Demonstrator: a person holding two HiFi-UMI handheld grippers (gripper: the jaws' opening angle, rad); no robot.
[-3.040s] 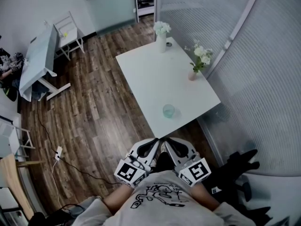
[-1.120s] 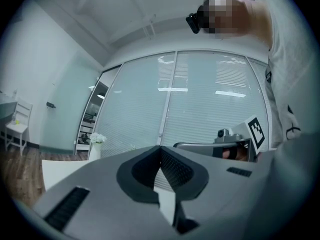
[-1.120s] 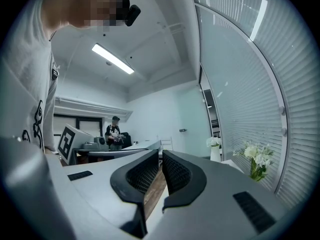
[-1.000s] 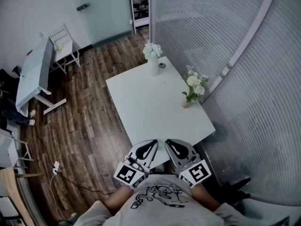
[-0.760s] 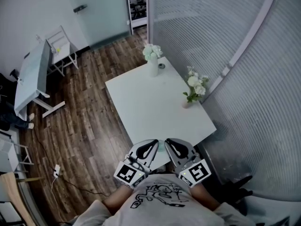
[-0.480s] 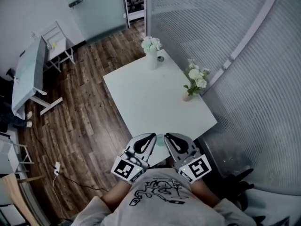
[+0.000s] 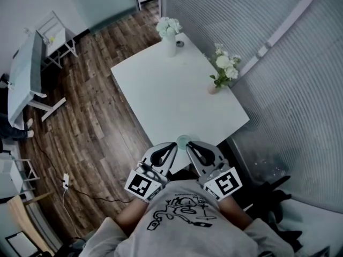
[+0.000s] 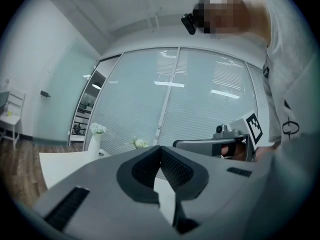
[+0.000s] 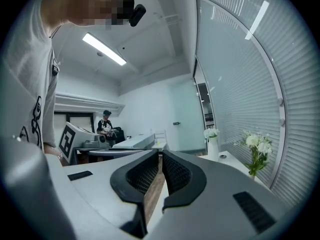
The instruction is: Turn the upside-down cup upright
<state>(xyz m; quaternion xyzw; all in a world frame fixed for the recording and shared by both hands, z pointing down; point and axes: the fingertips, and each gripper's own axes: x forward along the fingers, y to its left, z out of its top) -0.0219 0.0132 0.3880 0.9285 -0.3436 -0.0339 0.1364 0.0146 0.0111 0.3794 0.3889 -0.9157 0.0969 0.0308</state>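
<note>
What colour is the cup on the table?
The cup is pale see-through green, best seen in the head view.

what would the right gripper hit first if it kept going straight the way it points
Probably the cup at the table edge, just ahead of the right gripper in the head view; its own view doesn't show it, so it might pass above.

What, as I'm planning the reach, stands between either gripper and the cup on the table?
Nothing visible does. The cup sits at the table's near edge, just ahead of the left gripper and right gripper. The white vase and small vase stand far beyond it.
</note>
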